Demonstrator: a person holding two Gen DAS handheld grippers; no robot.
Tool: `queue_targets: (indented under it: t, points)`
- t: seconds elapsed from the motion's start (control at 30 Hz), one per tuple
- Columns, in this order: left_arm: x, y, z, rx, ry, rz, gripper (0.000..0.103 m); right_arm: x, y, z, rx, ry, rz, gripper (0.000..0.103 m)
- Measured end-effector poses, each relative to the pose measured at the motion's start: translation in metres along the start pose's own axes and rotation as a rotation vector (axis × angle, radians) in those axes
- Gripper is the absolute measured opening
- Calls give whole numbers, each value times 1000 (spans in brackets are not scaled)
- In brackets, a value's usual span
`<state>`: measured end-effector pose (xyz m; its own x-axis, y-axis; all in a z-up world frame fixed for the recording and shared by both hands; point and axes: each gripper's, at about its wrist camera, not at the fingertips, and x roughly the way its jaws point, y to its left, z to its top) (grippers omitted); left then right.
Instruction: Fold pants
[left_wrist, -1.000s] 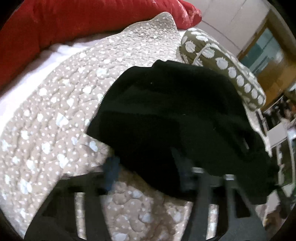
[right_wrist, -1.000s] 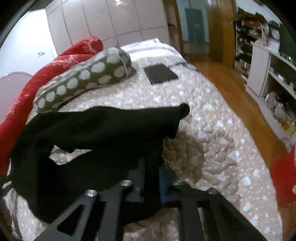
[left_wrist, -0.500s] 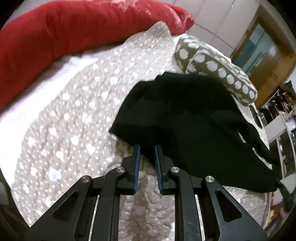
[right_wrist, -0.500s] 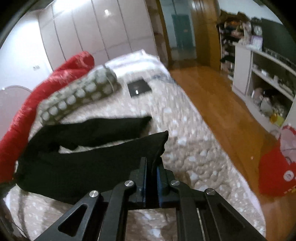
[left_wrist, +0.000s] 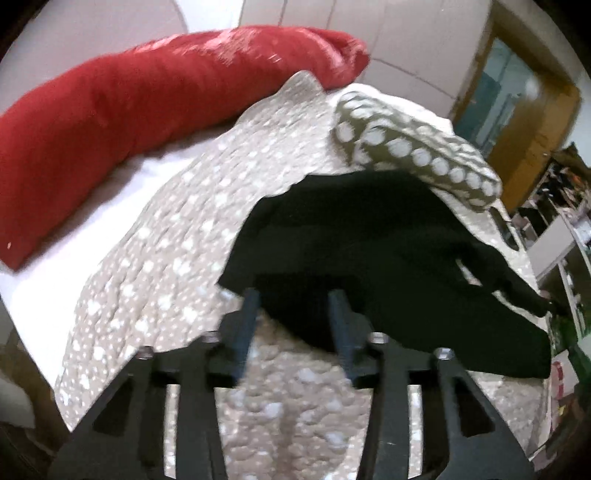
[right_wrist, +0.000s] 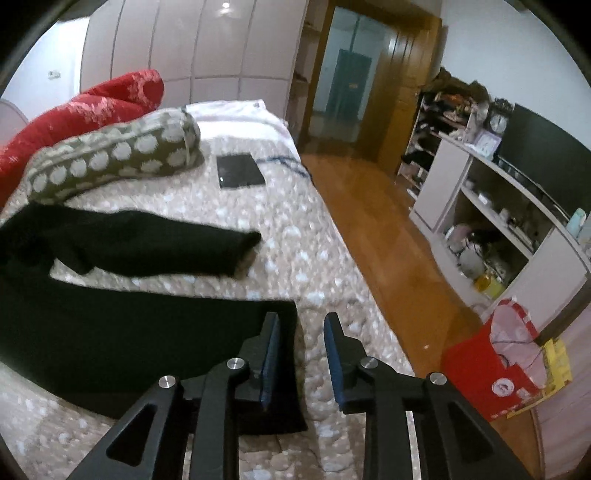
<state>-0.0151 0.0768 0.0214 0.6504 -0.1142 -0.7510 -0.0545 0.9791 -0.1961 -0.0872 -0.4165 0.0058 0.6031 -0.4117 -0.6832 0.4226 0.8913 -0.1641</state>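
Black pants (left_wrist: 369, 251) lie spread on the dotted beige quilt (left_wrist: 177, 236), waist end toward my left gripper, legs running right. In the right wrist view the pants (right_wrist: 122, 332) show two legs, the far one (right_wrist: 166, 247) ending near the bed's middle, the near one ending by my gripper. My left gripper (left_wrist: 293, 295) is open and empty, its fingertips at the waist edge. My right gripper (right_wrist: 301, 321) is open and empty, its left finger over the near leg's hem.
A red bolster (left_wrist: 140, 96) and a green dotted pillow (left_wrist: 417, 155) lie behind the pants. A dark flat tablet (right_wrist: 240, 176) lies on the quilt. The bed edge drops to a wooden floor (right_wrist: 388, 266) on the right, with shelves (right_wrist: 498, 221) and a red bag (right_wrist: 491, 365).
Both grippers have let go of the pants and opened. The pants have dropped flat on the quilt, and both grippers have drawn back a little.
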Motion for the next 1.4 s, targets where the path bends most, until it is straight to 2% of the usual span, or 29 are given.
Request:
queue_targets:
  t: [0.17, 0.37, 0.53, 0.93, 0.97, 1.03, 1.1, 1.17, 1.3, 1.4]
  points:
    - [8, -21, 2, 48, 10, -18, 49, -17, 10, 11, -8, -39, 53, 29]
    - [32, -40, -3, 96, 57, -29, 49, -16, 29, 10, -31, -33, 109, 31]
    - [54, -40, -7, 98, 104, -13, 49, -7, 51, 4, -72, -2, 141, 32]
    - [72, -40, -8, 108, 123, 14, 49, 11, 83, 7, -107, 33, 210, 32]
    - [72, -40, -7, 111, 117, 16, 49, 13, 86, 10, -109, 35, 232, 33]
    - [70, -38, -3, 103, 98, 18, 49, 16, 99, 20, -112, 34, 332, 35]
    - [69, -35, 1, 89, 83, 17, 49, 21, 117, 35, -112, 39, 452, 46]
    - [72, -29, 7, 72, 84, 27, 49, 27, 142, 58, -133, 33, 568, 48]
    - [80, -15, 21, 35, 80, 39, 49, 40, 210, 107, -282, -41, 655, 52]
    - [92, -5, 30, 14, 89, 52, 49, 58, 262, 139, -391, -47, 792, 58]
